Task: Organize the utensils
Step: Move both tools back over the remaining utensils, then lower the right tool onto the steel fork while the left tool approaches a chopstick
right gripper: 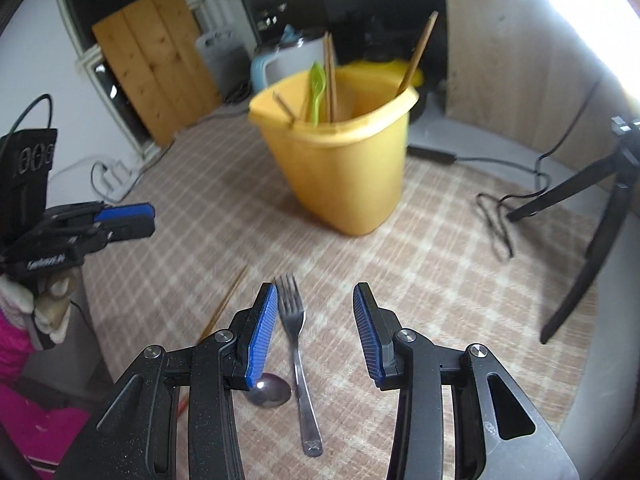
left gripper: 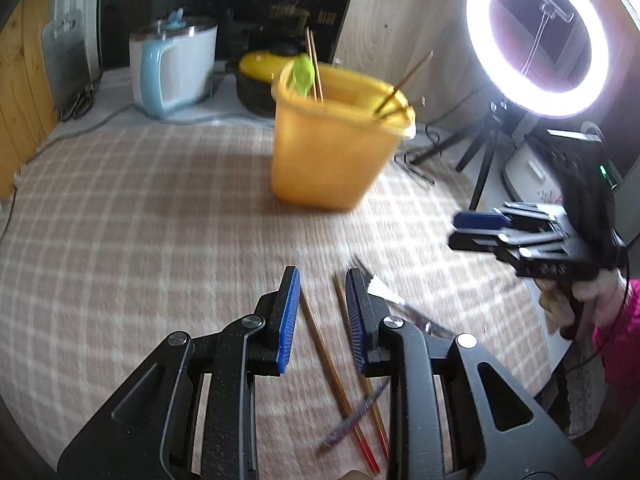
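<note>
A yellow plastic bin (left gripper: 332, 152) (right gripper: 344, 168) stands on the checked tablecloth and holds a green spoon (left gripper: 302, 74) (right gripper: 317, 88) and several chopsticks. My left gripper (left gripper: 322, 276) hovers open above two loose chopsticks (left gripper: 320, 344) that lie on the cloth between its fingers. A patterned stick (left gripper: 356, 416) crosses them near the bottom. My right gripper (right gripper: 316, 292) is open over a metal fork (right gripper: 298, 344), which lies flat between its fingers. A metal spoon bowl (right gripper: 270, 390) peeks out under its left finger. Each gripper shows in the other's view: right gripper (left gripper: 480, 228), left gripper (right gripper: 124, 220).
Behind the bin are a white and blue kettle (left gripper: 172, 68) and a black pot with a yellow lid (left gripper: 256, 76). A lit ring light (left gripper: 536, 44) stands on a tripod (right gripper: 580, 200) at the right, with cables (right gripper: 496, 224) on the cloth. Scissors (left gripper: 80, 100) lie at the far left.
</note>
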`<control>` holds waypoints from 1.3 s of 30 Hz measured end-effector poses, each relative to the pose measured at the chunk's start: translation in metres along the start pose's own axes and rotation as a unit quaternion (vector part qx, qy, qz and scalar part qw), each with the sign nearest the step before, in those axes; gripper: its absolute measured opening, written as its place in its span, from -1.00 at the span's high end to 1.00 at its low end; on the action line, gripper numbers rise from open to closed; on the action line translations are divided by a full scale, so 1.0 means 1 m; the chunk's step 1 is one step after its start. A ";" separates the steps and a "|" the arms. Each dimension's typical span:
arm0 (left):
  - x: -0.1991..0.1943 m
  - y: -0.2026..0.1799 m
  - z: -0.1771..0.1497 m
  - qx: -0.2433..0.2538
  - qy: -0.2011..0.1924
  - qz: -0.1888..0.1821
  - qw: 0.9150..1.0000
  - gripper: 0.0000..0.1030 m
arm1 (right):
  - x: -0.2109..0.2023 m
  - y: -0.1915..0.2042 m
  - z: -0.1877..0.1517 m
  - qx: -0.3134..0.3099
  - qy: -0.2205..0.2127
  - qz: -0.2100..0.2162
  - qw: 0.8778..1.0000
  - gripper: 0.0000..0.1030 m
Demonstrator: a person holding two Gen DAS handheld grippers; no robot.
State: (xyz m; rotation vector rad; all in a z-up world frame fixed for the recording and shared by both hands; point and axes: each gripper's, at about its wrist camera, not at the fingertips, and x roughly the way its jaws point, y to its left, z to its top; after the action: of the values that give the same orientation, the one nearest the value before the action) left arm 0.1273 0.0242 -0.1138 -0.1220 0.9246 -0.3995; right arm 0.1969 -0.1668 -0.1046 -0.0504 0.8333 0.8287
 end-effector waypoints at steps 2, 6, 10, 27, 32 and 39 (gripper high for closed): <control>0.004 0.000 -0.011 -0.009 0.010 -0.001 1.000 0.56 | 0.013 -0.001 0.000 -0.003 0.018 0.013 1.000 0.27; 0.016 0.002 -0.028 -0.025 0.035 0.008 0.999 0.56 | 0.037 0.002 -0.001 -0.023 0.047 0.017 0.998 0.27; 0.034 0.000 -0.038 -0.036 0.065 0.012 0.997 0.56 | 0.058 0.005 0.000 -0.039 0.070 0.024 0.997 0.27; 0.068 -0.004 -0.047 -0.056 0.100 0.016 0.993 0.56 | 0.105 0.007 0.003 -0.102 0.121 0.065 0.985 0.27; 0.071 -0.003 -0.045 -0.058 0.101 0.018 0.993 0.56 | 0.112 0.008 0.006 -0.114 0.117 0.072 0.984 0.27; 0.070 0.006 -0.044 -0.067 0.100 0.016 0.993 0.56 | 0.119 0.016 0.009 -0.130 0.112 0.069 0.983 0.27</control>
State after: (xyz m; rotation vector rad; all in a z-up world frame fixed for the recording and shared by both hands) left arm 0.1313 0.0058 -0.1951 -0.1926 1.1497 -0.3239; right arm 0.2379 -0.0778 -0.1746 -0.3245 0.9425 1.0725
